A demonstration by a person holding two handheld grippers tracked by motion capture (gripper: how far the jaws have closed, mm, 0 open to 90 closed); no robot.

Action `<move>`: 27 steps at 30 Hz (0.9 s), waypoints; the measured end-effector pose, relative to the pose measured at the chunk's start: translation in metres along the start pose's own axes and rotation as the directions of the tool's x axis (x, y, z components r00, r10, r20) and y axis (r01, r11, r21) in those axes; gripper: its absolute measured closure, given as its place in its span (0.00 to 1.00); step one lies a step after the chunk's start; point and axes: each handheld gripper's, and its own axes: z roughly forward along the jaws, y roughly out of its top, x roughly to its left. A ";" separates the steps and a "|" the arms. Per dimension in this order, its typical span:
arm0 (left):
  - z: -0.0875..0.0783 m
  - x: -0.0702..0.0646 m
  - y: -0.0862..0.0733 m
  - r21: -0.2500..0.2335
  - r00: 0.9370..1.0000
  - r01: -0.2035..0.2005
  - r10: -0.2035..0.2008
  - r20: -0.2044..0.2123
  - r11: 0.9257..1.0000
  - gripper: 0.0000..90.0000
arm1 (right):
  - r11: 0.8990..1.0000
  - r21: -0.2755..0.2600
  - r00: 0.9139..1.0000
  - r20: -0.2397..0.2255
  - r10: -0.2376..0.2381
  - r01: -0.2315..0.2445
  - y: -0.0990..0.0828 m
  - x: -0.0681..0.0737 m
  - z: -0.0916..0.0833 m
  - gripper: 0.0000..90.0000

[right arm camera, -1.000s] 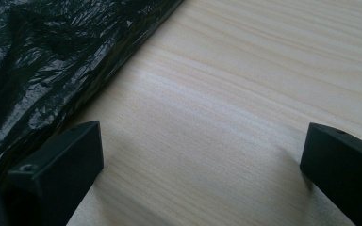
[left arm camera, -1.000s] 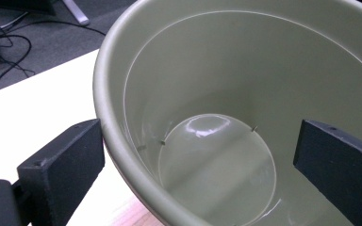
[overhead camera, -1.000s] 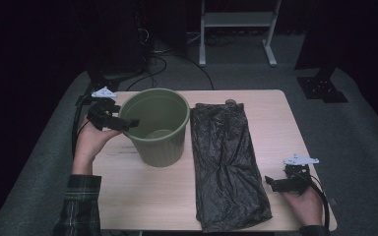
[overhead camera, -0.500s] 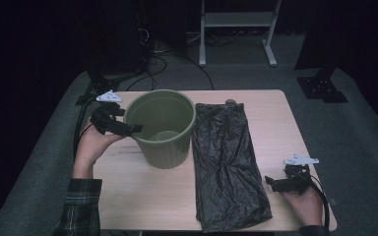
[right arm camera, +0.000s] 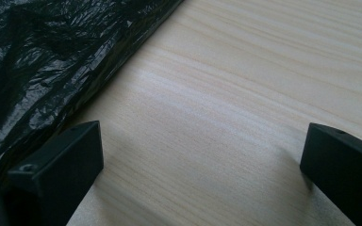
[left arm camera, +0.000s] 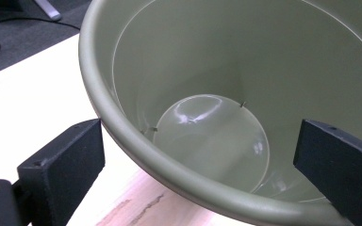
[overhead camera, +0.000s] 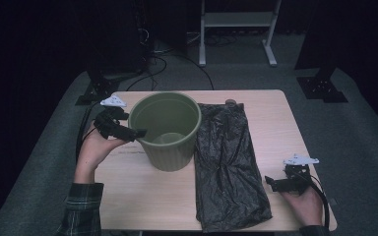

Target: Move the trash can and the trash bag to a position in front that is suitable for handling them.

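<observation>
Shifted rightward with the left tool (overhead camera: 137, 132) since a second ago: green bin (overhead camera: 170, 147), now beside the black bag (overhead camera: 229, 167) on the counter (overhead camera: 142, 196). Jaws spread, straddling the stiff, light rim — best grip there. Right tool (overhead camera: 270, 183) released, idle.

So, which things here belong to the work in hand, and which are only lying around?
Part of the work:
- green bin, its rim between the open jaws of the left gripper
- black plastic bag, flat on the table beside the bin
- right gripper, open, at the bag's edge

Only lying around:
- cables on the floor
- white stand behind the table
</observation>
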 end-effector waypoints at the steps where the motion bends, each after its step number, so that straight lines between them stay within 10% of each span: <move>1: -0.001 -0.002 -0.001 -0.004 1.000 0.006 -0.006 0.004 1.000 0.02 | 1.000 0.000 1.000 0.000 -0.001 0.001 0.000 0.000 0.000 0.00; 27: 0.003 -0.018 -0.004 0.007 0.999 0.006 -0.006 0.050 1.000 0.02 | 1.000 0.000 1.000 0.000 0.000 0.000 0.000 0.000 0.000 0.00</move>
